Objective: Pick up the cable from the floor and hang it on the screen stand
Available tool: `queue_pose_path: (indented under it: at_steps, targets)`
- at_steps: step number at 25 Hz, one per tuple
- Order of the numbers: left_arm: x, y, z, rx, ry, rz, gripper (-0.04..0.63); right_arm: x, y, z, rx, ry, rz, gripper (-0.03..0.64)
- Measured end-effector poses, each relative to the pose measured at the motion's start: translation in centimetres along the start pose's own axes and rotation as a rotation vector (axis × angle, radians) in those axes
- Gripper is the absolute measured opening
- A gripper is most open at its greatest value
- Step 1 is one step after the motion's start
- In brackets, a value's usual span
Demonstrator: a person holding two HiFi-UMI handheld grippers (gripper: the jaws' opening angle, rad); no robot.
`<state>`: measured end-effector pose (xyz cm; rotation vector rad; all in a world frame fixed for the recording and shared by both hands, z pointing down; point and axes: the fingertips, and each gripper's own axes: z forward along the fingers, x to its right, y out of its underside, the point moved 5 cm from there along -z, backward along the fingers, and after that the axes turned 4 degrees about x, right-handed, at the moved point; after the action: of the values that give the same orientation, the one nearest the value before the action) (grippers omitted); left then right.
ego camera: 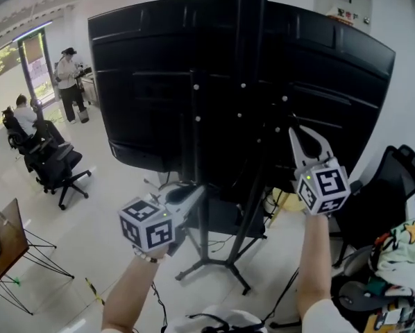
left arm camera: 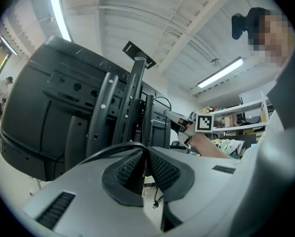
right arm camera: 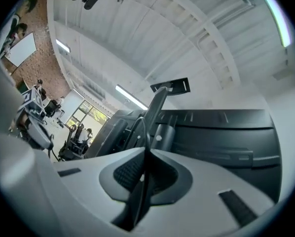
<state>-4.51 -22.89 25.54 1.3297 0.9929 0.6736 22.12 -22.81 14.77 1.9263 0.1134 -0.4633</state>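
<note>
The big black screen (ego camera: 159,82) shows its back, mounted on a black stand with a central pole (ego camera: 250,54) and floor legs (ego camera: 211,259). A thin black cable (left arm camera: 116,146) arcs out of my left gripper (left arm camera: 145,149), whose jaws are shut on it, low beside the stand's left upright. My right gripper (right arm camera: 147,149) is shut on the same cable (right arm camera: 143,181), which runs straight through its jaws. In the head view the left gripper (ego camera: 199,191) is below the screen's lower edge. The right gripper (ego camera: 294,132) is raised against the screen's back, right of the pole. The cable is lost against the black there.
Black office chairs (ego camera: 55,165) and people (ego camera: 69,82) are at the far left, and a wooden board on thin legs (ego camera: 3,245) stands nearer. A black chair (ego camera: 388,186) and a heap of bags (ego camera: 402,248) crowd the right. Loose cables (ego camera: 157,302) trail on the pale floor.
</note>
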Motion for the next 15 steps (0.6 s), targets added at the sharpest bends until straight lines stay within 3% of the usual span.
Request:
queue_pose_path:
  at_steps: [4, 8, 15]
  targets:
    - [0.4, -0.3, 1.8, -0.028, 0.035, 0.066, 0.015, 1.3, -2.1, 2.4, 0.013, 0.056, -0.006, 0.031]
    - [0.5, -1.4, 3.4, -0.018, 0.071, 0.08, 0.015, 3.9, -3.4, 4.0, -0.004, 0.153, 0.013, 0.031]
    - [-0.9, -4.0, 4.6, -0.008, 0.096, 0.067, 0.015, 7.2, -3.6, 6.9, -0.165, 0.288, 0.01, 0.031]
